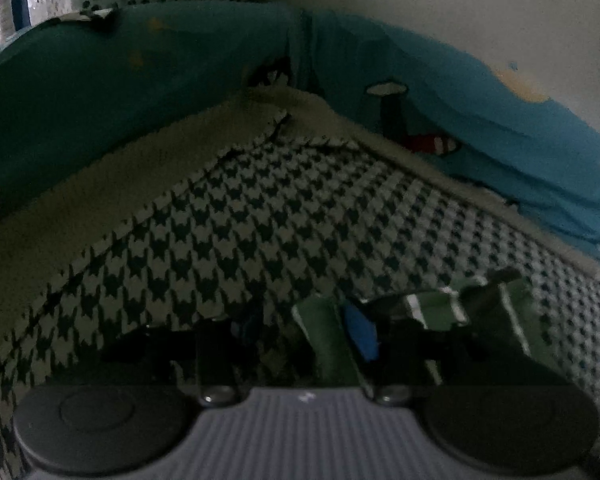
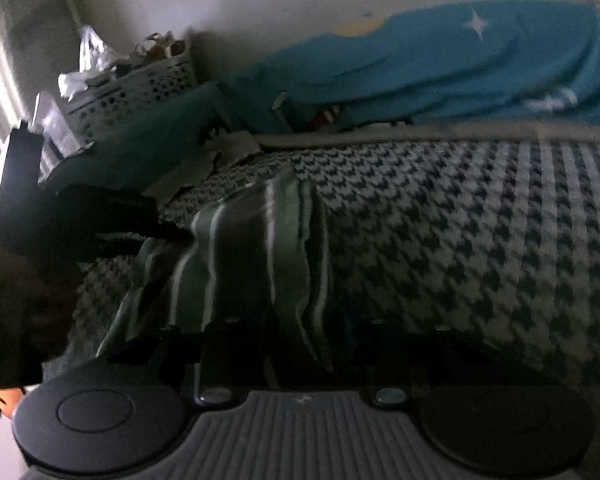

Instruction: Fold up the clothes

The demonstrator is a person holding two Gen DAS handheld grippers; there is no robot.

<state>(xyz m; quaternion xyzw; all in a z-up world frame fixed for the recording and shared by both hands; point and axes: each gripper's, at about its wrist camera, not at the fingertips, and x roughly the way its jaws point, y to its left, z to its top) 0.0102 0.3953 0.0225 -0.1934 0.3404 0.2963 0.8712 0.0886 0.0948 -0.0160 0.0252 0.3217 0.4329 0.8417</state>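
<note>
Striped garment (image 2: 252,256) between right gripper (image 2: 288,344) jaws — blurred.

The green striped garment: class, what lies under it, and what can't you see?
The green striped garment lies on the houndstooth blanket, which spreads out around it. Whatever sits beneath the garment's own folds, and below the blanket, is covered and cannot be seen.
</note>
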